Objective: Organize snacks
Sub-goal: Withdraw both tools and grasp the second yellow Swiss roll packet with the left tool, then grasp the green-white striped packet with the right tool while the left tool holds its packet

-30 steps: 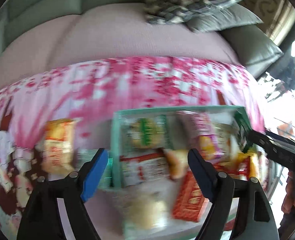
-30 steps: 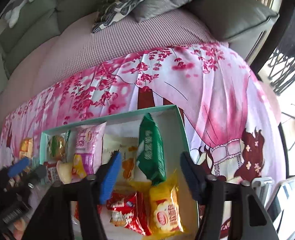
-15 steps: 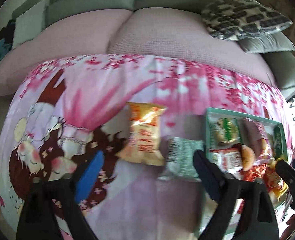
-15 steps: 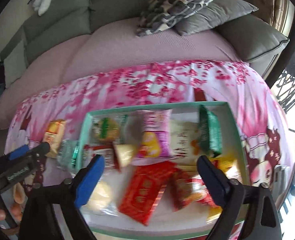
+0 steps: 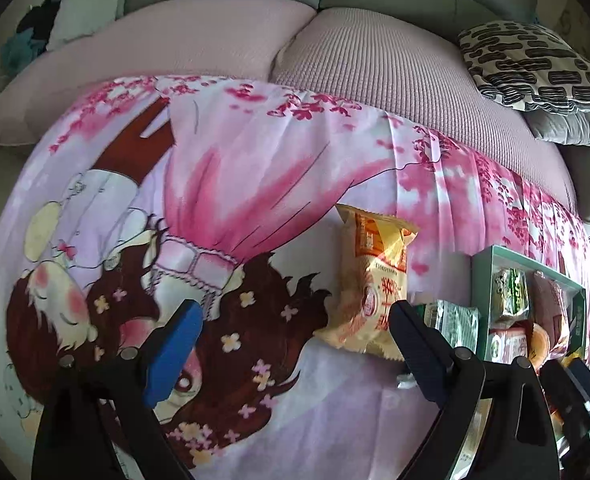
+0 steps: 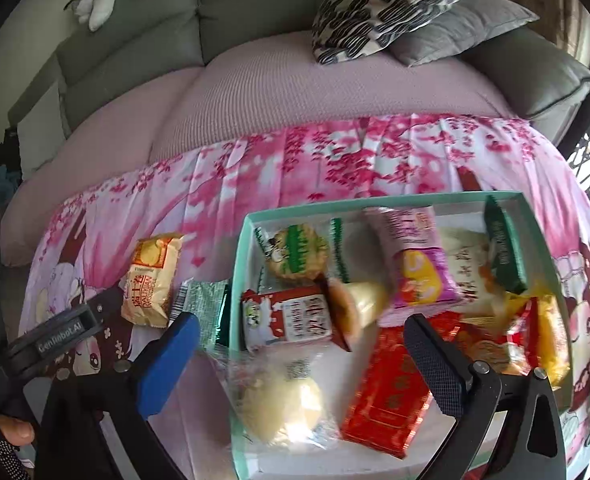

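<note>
Right wrist: "GenRobot.AI" on left claw (image 6: 65, 330)

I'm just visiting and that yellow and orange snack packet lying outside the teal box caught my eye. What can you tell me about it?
The yellow and orange snack packet is a sealed, puffy pillow pack of shiny plastic film with crimped ends, an orange panel at its far end and red printed characters lower down. It lies flat on the pink cartoon-print cloth, to the left of the teal box and apart from it. A small silvery-green packet lies between them, close beside it. Neither gripper touches it.
</note>
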